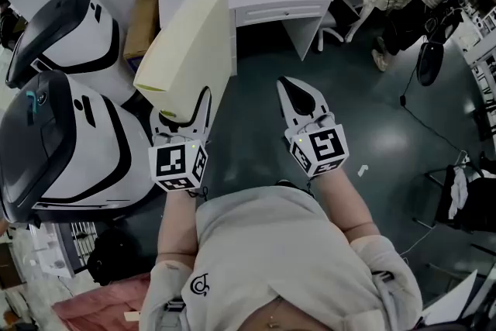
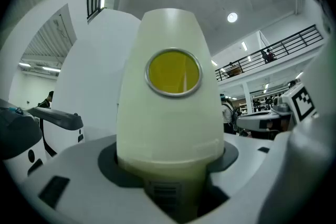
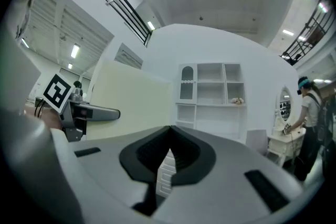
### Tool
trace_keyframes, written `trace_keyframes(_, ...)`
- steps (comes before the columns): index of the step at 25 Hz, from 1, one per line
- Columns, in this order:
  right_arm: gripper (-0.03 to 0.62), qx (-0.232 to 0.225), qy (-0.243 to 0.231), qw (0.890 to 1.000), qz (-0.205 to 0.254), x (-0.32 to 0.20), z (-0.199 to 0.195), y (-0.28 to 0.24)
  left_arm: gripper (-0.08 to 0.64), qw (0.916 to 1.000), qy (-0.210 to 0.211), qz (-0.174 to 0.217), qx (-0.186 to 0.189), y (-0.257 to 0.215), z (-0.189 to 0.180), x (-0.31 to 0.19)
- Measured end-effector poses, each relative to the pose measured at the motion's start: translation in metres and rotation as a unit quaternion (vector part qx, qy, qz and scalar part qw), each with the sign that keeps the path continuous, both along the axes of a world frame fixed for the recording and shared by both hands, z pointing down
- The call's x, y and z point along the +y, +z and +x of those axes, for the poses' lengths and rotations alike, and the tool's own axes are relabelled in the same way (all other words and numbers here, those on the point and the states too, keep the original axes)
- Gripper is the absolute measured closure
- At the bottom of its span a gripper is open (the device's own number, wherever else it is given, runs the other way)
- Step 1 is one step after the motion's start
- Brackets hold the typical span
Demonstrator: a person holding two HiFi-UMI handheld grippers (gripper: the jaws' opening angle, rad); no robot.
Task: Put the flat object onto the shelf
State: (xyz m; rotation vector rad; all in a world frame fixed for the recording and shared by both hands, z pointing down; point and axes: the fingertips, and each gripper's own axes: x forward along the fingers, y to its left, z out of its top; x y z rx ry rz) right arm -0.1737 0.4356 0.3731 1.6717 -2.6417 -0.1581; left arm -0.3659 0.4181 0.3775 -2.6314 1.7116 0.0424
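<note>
One pale-yellow flat rectangular board, long axis far-upward, tight in the forward-held left gripper; right gripper closed, empty.

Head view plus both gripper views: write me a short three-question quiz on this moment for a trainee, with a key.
1. True or false: the right tongs are closed with nothing between them.
2. What do the left tongs grip? A) a cream flat panel; B) a chair leg; C) a cable.
3. Fill the gap: in the right gripper view, the white furniture with open compartments ahead is a ____.
Key: 1 true; 2 A; 3 shelf.
</note>
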Motion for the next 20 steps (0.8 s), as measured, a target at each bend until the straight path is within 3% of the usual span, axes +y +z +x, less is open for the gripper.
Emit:
trace_keyframes(10, 0.584, -0.018, 0.015, 0.999, -0.027, -0.044, 0.029, 0.016, 0.253, 0.9999, -0.007, -0.012, -0.008, 0.012, 0.015, -0.036)
trace_keyframes(16, 0.584, -0.015, -0.002, 0.999, -0.033, -0.100, 0.063, 0.027, 0.253, 0.9995, -0.022, -0.021, -0.012, 0.022, 0.049, -0.084)
trace_keyframes(20, 0.584, -0.012, -0.035, 0.999, -0.032, -0.155, 0.086, 0.029, 0.252, 0.9978, -0.060, -0.023, -0.016, 0.020, 0.071, -0.125)
